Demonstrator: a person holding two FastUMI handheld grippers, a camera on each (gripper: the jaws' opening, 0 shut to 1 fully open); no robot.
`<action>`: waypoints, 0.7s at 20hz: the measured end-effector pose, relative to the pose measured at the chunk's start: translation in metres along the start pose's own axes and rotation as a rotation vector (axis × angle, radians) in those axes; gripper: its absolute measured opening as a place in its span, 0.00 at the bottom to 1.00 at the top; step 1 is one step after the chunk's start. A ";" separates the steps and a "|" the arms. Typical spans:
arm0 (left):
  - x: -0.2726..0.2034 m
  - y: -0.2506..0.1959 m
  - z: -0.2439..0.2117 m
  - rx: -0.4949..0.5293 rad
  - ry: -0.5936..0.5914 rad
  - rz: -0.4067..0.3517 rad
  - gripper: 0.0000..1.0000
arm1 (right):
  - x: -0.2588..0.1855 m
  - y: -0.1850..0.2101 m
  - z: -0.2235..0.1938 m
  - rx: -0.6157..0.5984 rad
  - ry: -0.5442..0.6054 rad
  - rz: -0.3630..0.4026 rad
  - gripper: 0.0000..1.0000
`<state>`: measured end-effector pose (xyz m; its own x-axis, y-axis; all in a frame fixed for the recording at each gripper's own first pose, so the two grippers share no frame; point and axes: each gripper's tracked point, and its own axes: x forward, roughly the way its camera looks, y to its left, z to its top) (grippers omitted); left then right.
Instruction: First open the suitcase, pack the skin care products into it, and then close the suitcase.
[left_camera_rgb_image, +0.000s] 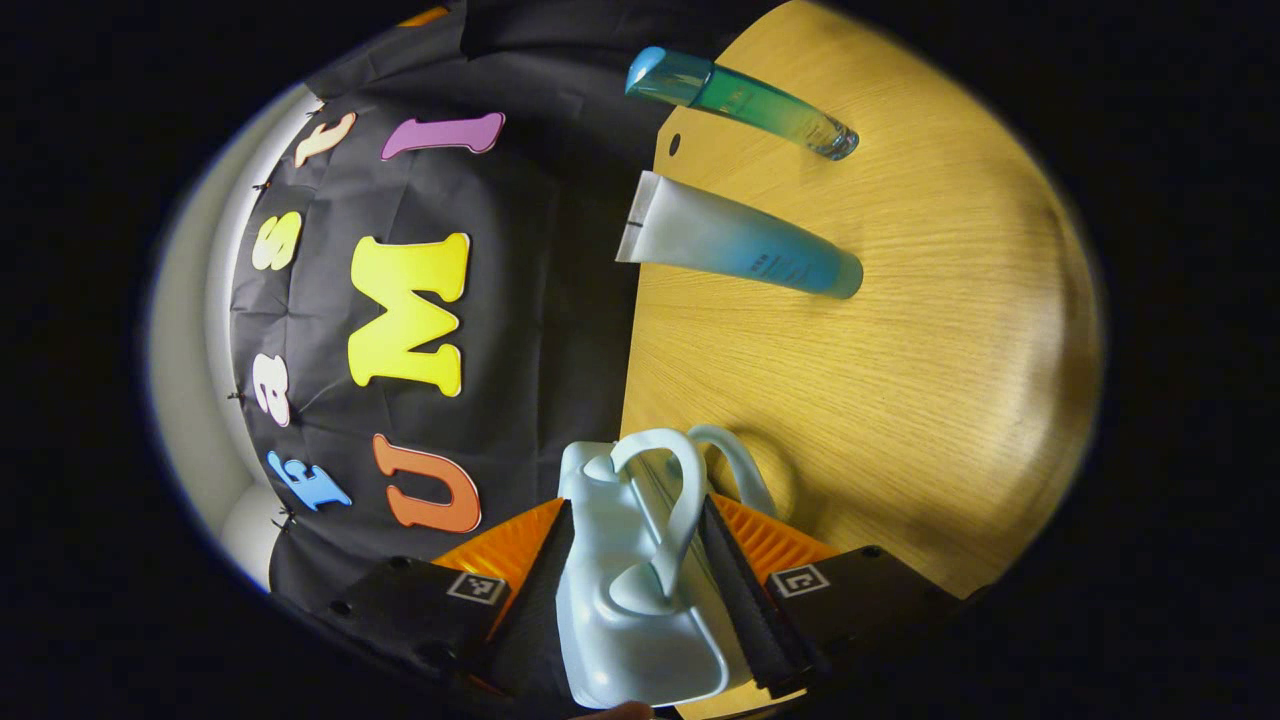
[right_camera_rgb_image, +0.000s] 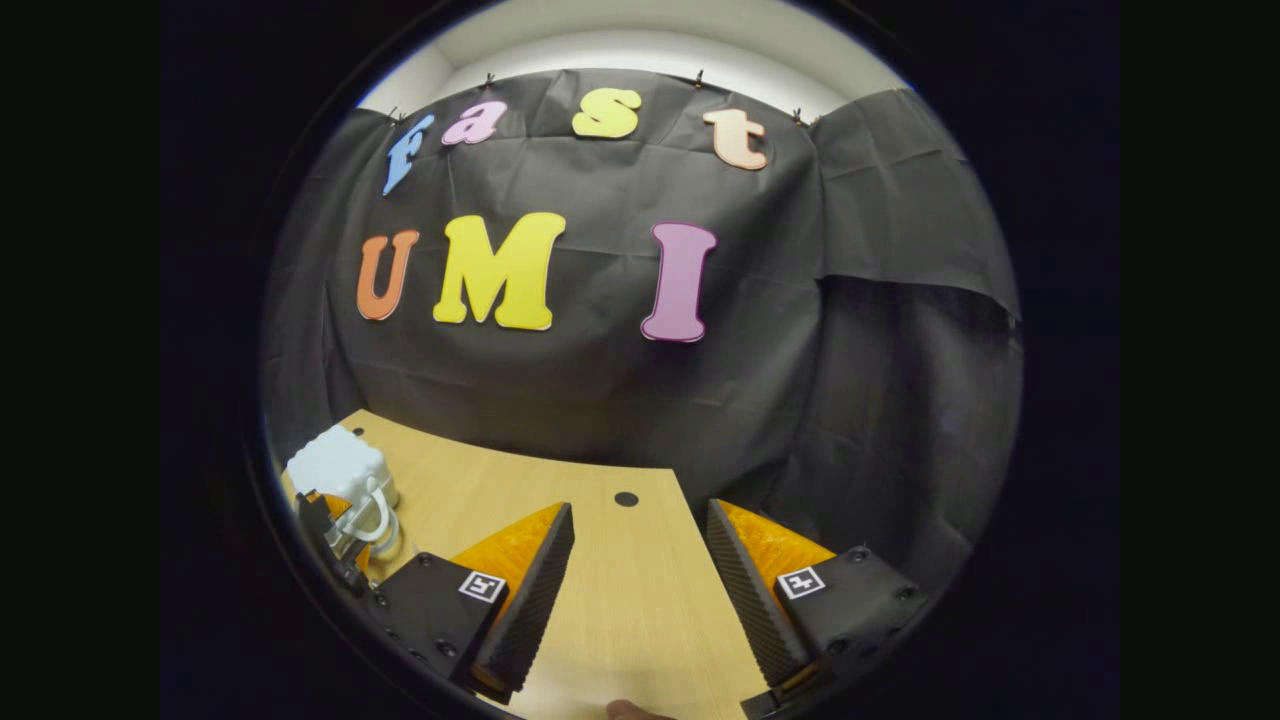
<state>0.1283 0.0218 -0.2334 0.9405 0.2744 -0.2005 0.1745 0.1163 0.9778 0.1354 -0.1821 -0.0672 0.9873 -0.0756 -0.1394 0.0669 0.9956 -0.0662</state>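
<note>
A small pale blue suitcase (left_camera_rgb_image: 640, 600) with a loop handle (left_camera_rgb_image: 672, 480) sits between the fingers of my left gripper (left_camera_rgb_image: 637, 505), which is shut on its sides. Beyond it on the wooden table (left_camera_rgb_image: 900, 400) stand a teal bottle (left_camera_rgb_image: 745, 100) and a white-to-blue tube (left_camera_rgb_image: 740, 248), both apart from the case. In the right gripper view the suitcase (right_camera_rgb_image: 335, 465) stands at the table's left end with the left gripper (right_camera_rgb_image: 335, 535) clamped on it. My right gripper (right_camera_rgb_image: 638, 508) hovers open over bare tabletop (right_camera_rgb_image: 600, 600), holding nothing.
The black cloth wall (right_camera_rgb_image: 600, 380) hangs close behind the table's far edge. A small round hole (right_camera_rgb_image: 626, 498) marks the tabletop near that edge. Another hole (left_camera_rgb_image: 674, 144) lies near the tube's crimped end.
</note>
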 end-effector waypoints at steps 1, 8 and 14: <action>0.001 -0.002 -0.001 0.022 0.019 -0.001 0.73 | 0.003 -0.003 -0.001 0.004 0.003 0.003 0.80; 0.010 -0.019 -0.001 0.061 0.086 -0.055 0.29 | 0.016 -0.017 -0.017 0.006 0.016 0.044 0.80; 0.009 -0.010 0.000 -0.100 0.075 -0.087 0.09 | 0.009 -0.026 -0.026 0.007 0.039 0.014 0.80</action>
<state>0.1351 0.0234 -0.2453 0.8980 0.3289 -0.2922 0.2214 0.2359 0.9462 0.1383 -0.2105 -0.0922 0.9818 -0.0641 -0.1787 0.0547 0.9969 -0.0573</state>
